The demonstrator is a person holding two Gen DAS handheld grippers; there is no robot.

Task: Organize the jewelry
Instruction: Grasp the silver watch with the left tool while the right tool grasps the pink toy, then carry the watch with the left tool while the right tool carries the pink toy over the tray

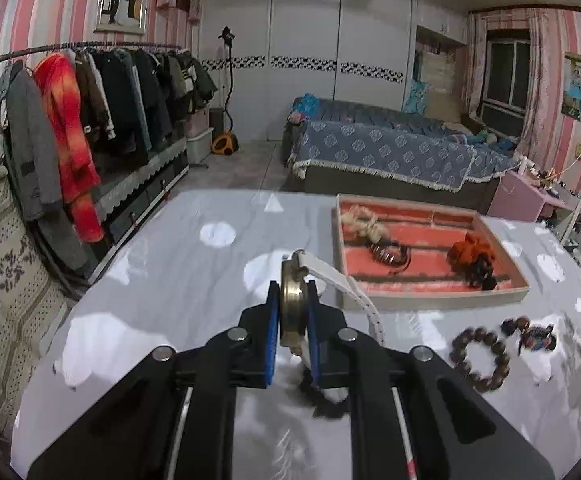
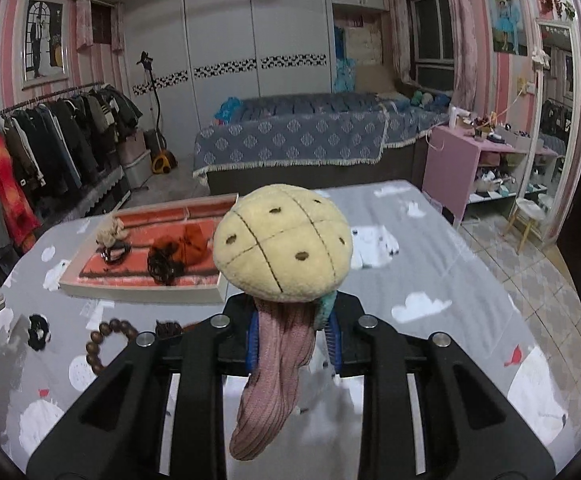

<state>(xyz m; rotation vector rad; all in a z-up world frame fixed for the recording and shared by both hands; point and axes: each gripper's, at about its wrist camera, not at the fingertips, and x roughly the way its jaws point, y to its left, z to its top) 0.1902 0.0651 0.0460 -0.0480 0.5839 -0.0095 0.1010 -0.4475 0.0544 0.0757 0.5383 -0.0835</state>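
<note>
My left gripper (image 1: 293,312) is shut on a brass-cased watch (image 1: 293,300) with a white strap (image 1: 332,276), held edge-on above the table. To its right stands the red-lined jewelry tray (image 1: 430,300) holding a fluffy hair tie, a dark bangle (image 1: 390,254) and an orange scrunchie (image 1: 472,254). A brown bead bracelet (image 1: 480,358) lies on the cloth at the lower right. My right gripper (image 2: 294,336) is shut on a pink ribbed scrunchie (image 2: 278,368) that carries a yellow plush ornament (image 2: 282,240), lifted off the table. The same tray (image 2: 142,292) sits to its left.
The table wears a grey cloth with white clouds (image 2: 422,304). A small dark beaded charm (image 1: 530,334) lies beside the bracelet, and a black flower piece (image 2: 38,330) near more beads (image 2: 108,342). A clothes rack (image 1: 90,92) stands left, a bed (image 1: 390,152) beyond the table.
</note>
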